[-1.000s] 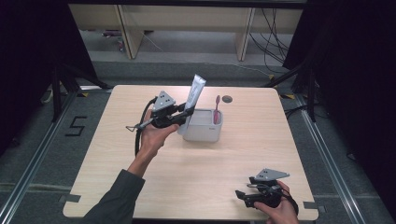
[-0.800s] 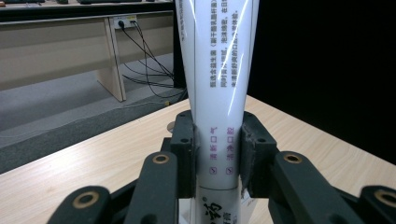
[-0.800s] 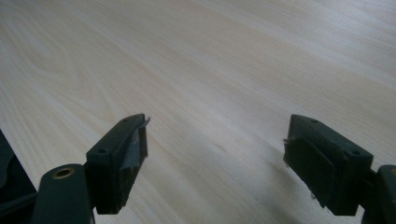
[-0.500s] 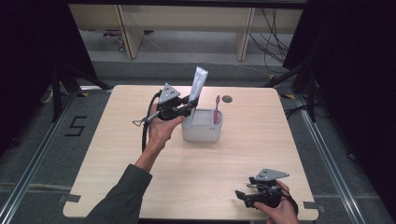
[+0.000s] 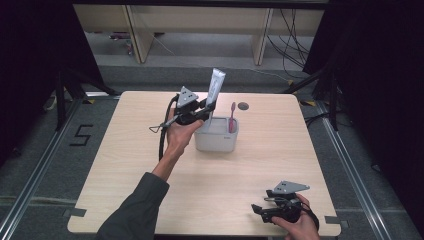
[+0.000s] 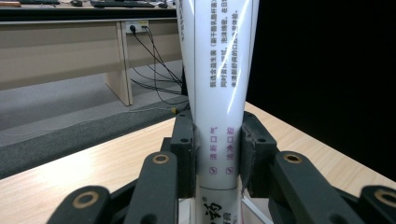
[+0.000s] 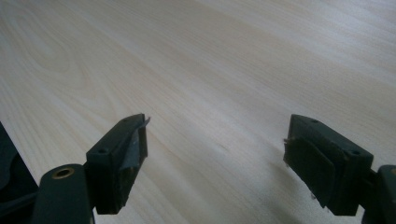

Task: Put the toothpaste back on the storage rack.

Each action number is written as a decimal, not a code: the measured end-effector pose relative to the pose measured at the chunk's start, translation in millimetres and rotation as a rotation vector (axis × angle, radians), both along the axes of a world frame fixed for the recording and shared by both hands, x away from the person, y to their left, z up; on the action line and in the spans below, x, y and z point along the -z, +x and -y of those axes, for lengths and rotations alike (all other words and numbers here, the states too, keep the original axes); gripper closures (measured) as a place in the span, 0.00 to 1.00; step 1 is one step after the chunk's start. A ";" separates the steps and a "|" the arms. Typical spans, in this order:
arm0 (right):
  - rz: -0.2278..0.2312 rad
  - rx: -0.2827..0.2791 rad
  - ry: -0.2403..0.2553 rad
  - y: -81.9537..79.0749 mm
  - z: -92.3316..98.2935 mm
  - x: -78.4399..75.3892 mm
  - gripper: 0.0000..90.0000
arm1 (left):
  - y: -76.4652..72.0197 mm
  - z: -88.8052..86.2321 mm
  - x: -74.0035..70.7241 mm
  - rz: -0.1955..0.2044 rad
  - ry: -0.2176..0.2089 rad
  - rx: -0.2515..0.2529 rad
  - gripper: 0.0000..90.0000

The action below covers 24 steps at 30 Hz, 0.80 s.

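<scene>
A left claw (image 5: 204,111) is pinching a white tube (image 5: 215,90) upright over a grey container (image 5: 216,141) on a worktop (image 5: 125,165).
A pink toothbrush (image 5: 232,117) is standing inside the container; the right claw (image 5: 260,209) is lying spread near the worktop's front edge.

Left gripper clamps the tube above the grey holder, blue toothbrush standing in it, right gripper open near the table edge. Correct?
One error: the toothbrush is pink, not blue, as the high view shows. The rest holds: left gripper clamps the tube above the grey holder, right gripper open near the table edge.
</scene>
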State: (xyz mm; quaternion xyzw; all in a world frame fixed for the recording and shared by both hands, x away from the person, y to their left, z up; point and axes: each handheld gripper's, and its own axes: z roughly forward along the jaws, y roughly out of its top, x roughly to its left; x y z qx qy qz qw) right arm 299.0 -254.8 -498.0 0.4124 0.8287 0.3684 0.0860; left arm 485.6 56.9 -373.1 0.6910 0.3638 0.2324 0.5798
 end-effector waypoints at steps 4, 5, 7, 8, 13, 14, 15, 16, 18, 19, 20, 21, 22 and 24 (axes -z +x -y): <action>0.000 -0.005 0.005 0.5 -0.3 0.7 0.24 | 4.5 4.1 4.2 0.001 -0.006 -0.002 0.78; 0.006 -0.010 0.003 0.8 0.0 0.8 0.24 | 5.3 5.4 5.2 0.004 -0.007 -0.001 0.78; 0.004 -0.009 0.004 0.6 -0.1 0.7 0.24 | 6.4 7.5 6.9 0.006 -0.004 0.004 0.78; 0.003 -0.009 0.004 0.6 -0.2 0.6 0.24 | 7.0 9.1 7.9 0.005 -0.005 0.004 0.78; 0.003 -0.007 -0.005 0.1 -0.7 0.8 0.24 | 11.5 15.2 12.1 0.011 -0.005 -0.004 0.78; -0.008 0.001 0.001 -0.9 -1.5 0.5 0.24 | 12.1 16.1 12.8 0.012 0.001 -0.003 0.78; 0.001 -0.008 -0.002 -0.2 -1.0 0.6 0.24 | 13.0 17.1 13.8 0.019 0.010 -0.004 0.78; -0.010 0.003 0.003 -1.0 -1.3 0.3 0.24 | 13.4 17.7 14.6 0.020 0.008 -0.004 0.78; 0.003 -0.007 -0.004 0.2 -0.5 0.6 0.24 | 15.4 18.0 16.8 0.017 0.011 -0.003 0.78; 0.002 -0.007 -0.005 0.1 -0.6 0.6 0.24 | 16.6 18.1 18.2 0.015 0.017 -0.008 0.78; -0.009 -0.003 0.003 -1.0 -1.7 0.8 0.24 | 17.6 18.1 19.5 0.013 0.012 -0.012 0.78; -0.005 -0.011 -0.001 -0.8 -1.7 1.1 0.24 | 18.5 18.0 20.8 0.010 0.002 -0.012 0.78; 0.012 -0.027 -0.011 0.3 -1.0 1.1 0.24 | 19.0 18.0 22.1 0.009 -0.001 -0.012 0.78; 0.005 -0.026 -0.013 0.2 -1.3 0.9 0.24 | 19.3 19.0 24.2 0.006 0.008 -0.011 0.78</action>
